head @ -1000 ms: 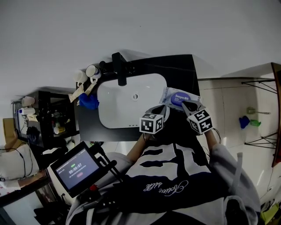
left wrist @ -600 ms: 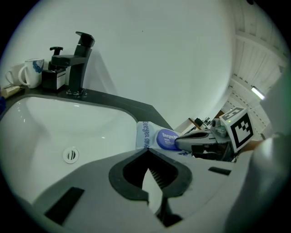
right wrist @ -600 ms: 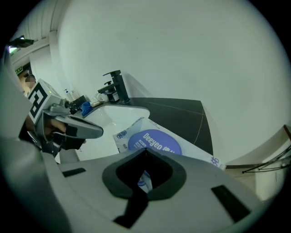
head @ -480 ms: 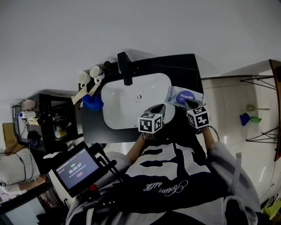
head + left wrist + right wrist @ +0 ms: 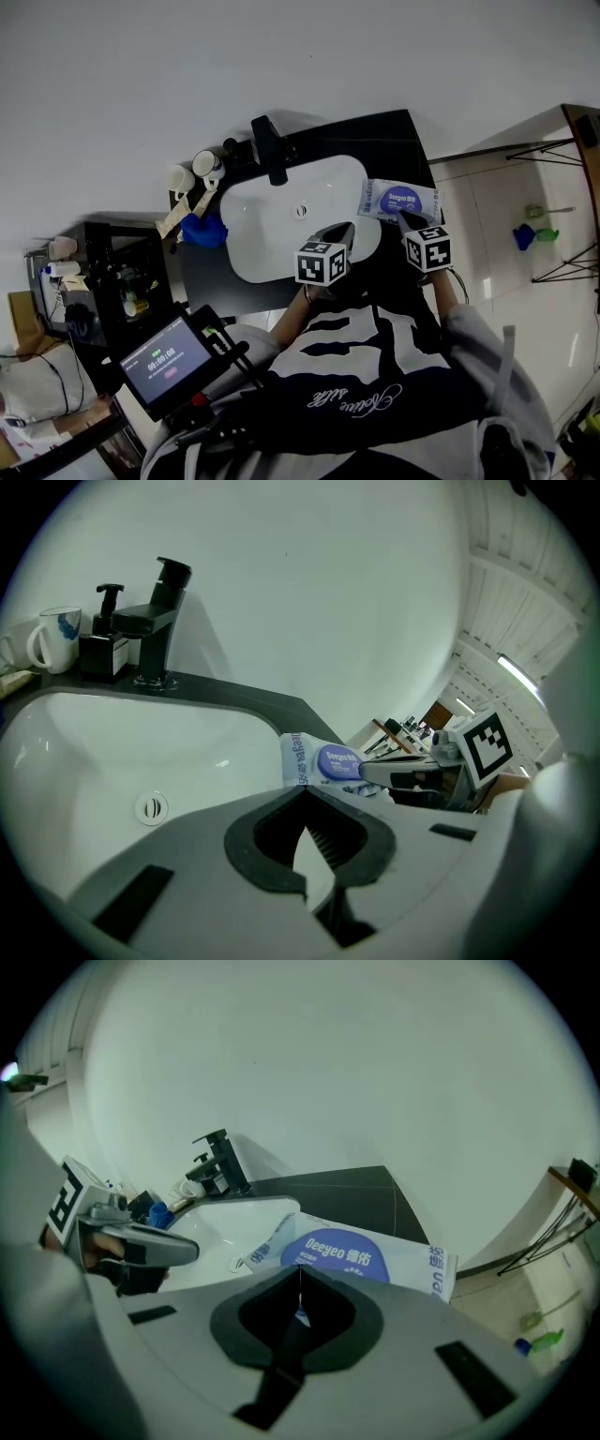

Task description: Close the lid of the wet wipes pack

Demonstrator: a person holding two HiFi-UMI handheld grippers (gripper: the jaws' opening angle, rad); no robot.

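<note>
The wet wipes pack [image 5: 398, 201] is white with a blue oval lid [image 5: 336, 1252] and lies on the dark counter right of the sink. The lid looks flat against the pack. My right gripper [image 5: 405, 219] is shut with nothing between its jaws, its tips [image 5: 300, 1267] just over the pack's near edge. My left gripper [image 5: 342, 232] is also shut and empty, held over the sink's right front rim. From the left gripper view the pack [image 5: 323, 761] lies just beyond the shut tips [image 5: 305, 789], with the right gripper [image 5: 403, 772] reaching in from the right.
A white sink [image 5: 272, 230] is set in the dark counter [image 5: 375, 141], with a black faucet [image 5: 270, 148] behind it. Mugs [image 5: 192, 169] and a blue cloth [image 5: 204, 228] sit at its left end. A dark shelf unit [image 5: 112, 272] stands further left. The floor drops away right of the counter.
The head view has shifted a little, so sink and pack sit slightly higher and to the right. Both grippers stay shut, close to where they were relative to the pack.
</note>
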